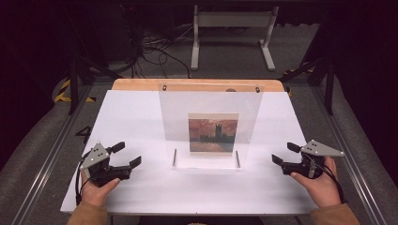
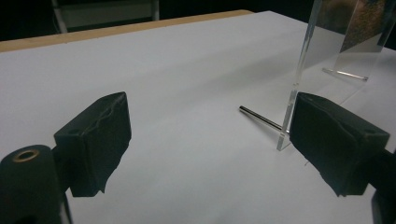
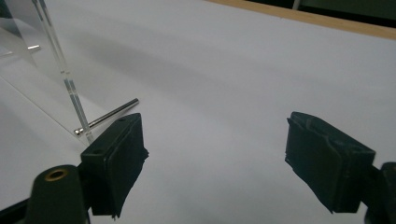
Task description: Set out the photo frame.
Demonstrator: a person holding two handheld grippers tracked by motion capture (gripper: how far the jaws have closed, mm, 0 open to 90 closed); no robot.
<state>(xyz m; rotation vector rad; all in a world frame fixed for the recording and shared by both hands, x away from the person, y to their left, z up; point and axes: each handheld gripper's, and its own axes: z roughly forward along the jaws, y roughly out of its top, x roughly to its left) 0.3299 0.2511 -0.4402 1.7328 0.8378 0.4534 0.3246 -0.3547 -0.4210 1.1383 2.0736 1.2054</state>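
Both claws are gaping wide and empty over the white table (image 1: 136, 117): left gripper (image 1: 126, 154) and right gripper (image 1: 285, 153) are flanking the clear acrylic picture frame (image 1: 210, 105) standing between them.

Acrylic frame (image 2: 343, 42): top and right side cut off by the edge in the left gripper view; print behind it a brown blur. In the right gripper view, frame (image 3: 56, 60) runs off the top left. Painting (image 1: 213, 133) too small for detail from above. Both forearms leave the bottom edge. Room beyond the bench (image 1: 136, 117) too dark to read.
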